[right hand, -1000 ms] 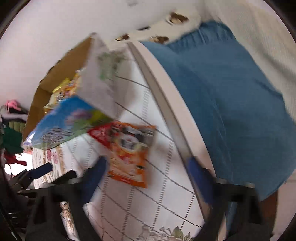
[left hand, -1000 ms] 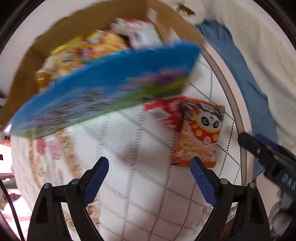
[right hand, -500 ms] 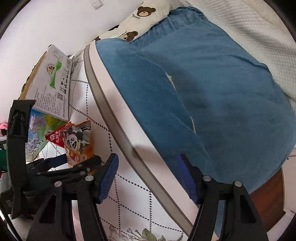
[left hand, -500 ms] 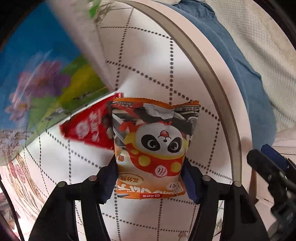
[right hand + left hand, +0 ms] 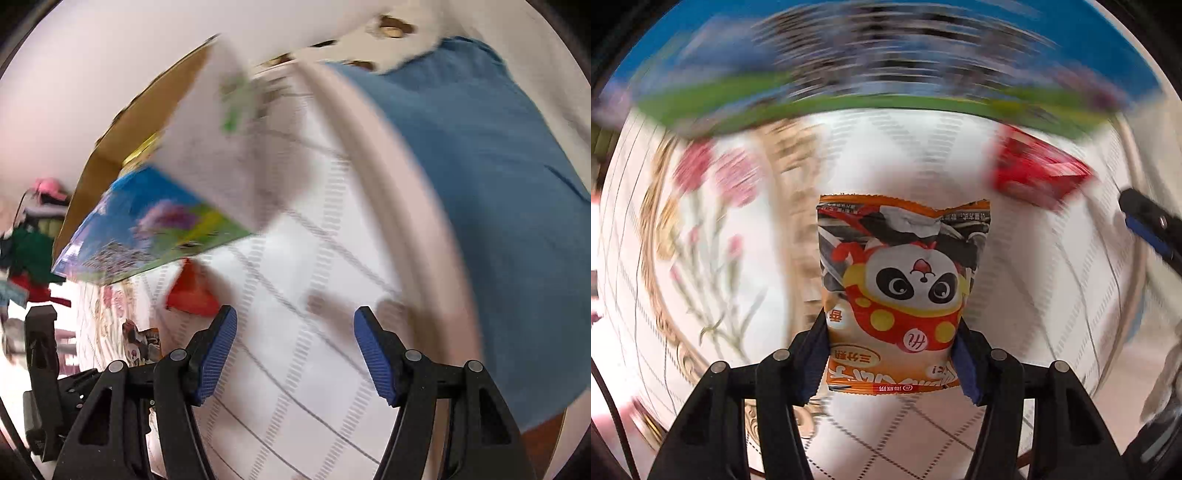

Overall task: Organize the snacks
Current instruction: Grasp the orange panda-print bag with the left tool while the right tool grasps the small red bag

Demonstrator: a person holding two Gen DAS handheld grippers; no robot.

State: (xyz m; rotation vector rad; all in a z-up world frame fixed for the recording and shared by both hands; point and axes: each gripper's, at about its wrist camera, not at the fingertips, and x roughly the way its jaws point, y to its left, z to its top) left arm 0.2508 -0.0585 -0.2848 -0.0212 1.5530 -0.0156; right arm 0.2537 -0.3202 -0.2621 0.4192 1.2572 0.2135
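Note:
My left gripper (image 5: 890, 354) is shut on an orange panda snack packet (image 5: 901, 280) and holds it above the tablecloth; the packet also shows at the lower left of the right wrist view (image 5: 142, 343). A red snack packet (image 5: 1038, 173) lies on the table beyond it, also in the right wrist view (image 5: 190, 291). My right gripper (image 5: 295, 350) is open and empty over the tablecloth. The cardboard snack box (image 5: 122, 147) with a blue-green printed flap (image 5: 155, 225) stands at the back left.
The round table (image 5: 417, 206) has a white checked cloth with flowers. A blue cushion (image 5: 498, 184) lies past its right edge. The box flap (image 5: 886, 74) hangs low over the table. The right gripper's tip (image 5: 1148, 229) shows at right.
My left gripper closed on the panda packet, lifted it and swung left, away from the red packet. My right gripper swung back towards the table and the box.

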